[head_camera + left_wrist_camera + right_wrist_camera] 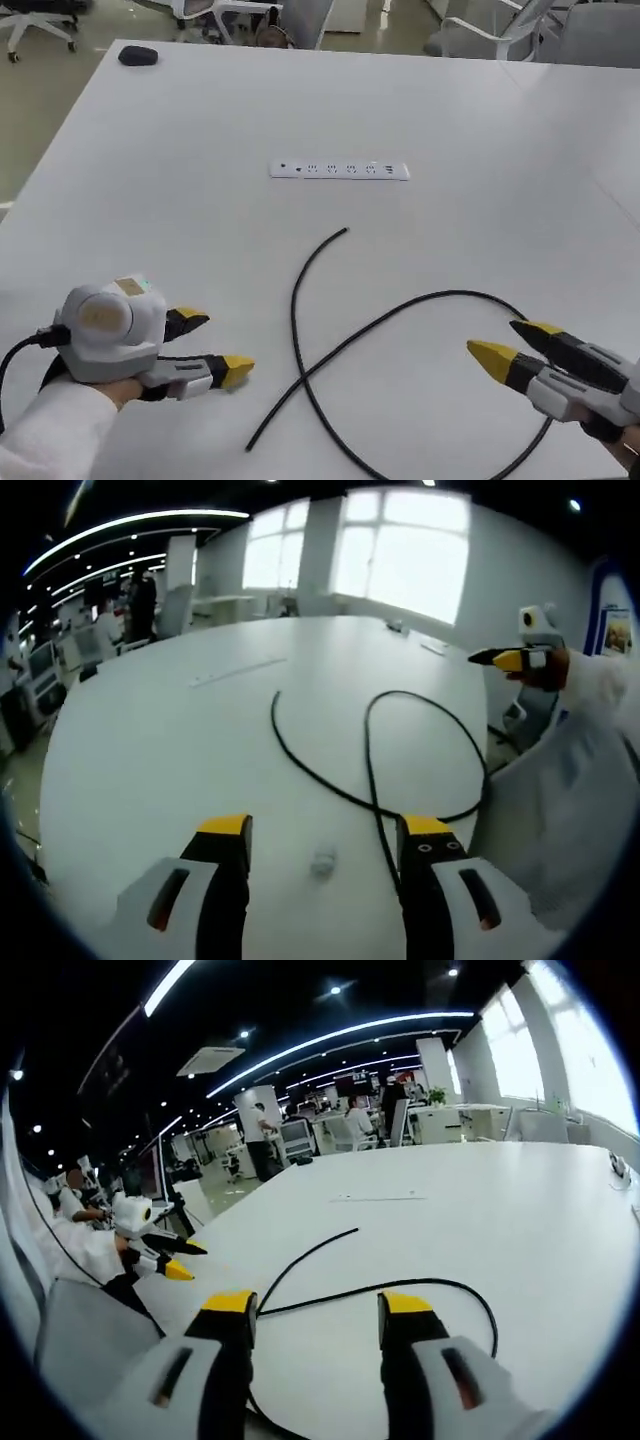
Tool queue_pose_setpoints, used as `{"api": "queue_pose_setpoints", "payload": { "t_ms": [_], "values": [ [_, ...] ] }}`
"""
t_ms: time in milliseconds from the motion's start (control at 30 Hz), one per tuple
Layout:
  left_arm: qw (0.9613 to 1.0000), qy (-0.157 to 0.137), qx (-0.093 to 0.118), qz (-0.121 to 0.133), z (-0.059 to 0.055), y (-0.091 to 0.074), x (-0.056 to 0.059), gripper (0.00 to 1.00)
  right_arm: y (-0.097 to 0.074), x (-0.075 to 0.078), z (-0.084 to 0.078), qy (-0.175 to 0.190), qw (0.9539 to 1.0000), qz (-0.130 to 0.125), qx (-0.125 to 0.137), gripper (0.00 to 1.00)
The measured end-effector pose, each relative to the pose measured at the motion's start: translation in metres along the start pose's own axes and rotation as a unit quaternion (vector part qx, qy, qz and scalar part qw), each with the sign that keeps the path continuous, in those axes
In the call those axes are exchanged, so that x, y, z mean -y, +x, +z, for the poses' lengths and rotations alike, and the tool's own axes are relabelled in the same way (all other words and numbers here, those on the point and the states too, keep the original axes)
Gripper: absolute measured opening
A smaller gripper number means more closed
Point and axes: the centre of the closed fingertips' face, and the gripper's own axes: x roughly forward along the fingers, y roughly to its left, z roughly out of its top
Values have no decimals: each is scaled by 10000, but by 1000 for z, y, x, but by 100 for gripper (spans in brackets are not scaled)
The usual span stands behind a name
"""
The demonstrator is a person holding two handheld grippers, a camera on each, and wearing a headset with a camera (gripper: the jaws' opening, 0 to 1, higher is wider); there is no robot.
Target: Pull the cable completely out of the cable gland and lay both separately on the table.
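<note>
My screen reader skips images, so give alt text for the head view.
A black cable lies looped, crossing itself, on a white table between the open left tool and right tool, both yellow-tipped. A power strip lies beyond.

The thin black cable (293, 300) is plain, with no markings, against the smooth white tabletop (180, 200). The long white plastic power strip (339, 170) carries small dark socket marks. The left gripper (218, 343) and the right gripper (512, 342) both show yellow tips, black jaws and pale grey bodies. The small whitish-grey cable gland (322, 860) is unpatterned.
</note>
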Motion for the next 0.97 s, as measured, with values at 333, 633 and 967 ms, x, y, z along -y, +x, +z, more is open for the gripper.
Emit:
{"api": "queue_pose_setpoints", "payload": {
  "t_ms": [333,633,967],
  "values": [
    [9975,-515,126,475,7,-81,1,75,-15,-3,-31,-589,9932,-45,-1004,66],
    [9950,-792,54,611,-8,-109,15,81,-25,-8,-44,-370,9919,-48,-1217,67],
    [9936,-1038,-28,439,-12,-97,28,81,-27,-5,-55,-261,9900,-36,-1387,66]
  ]
}}
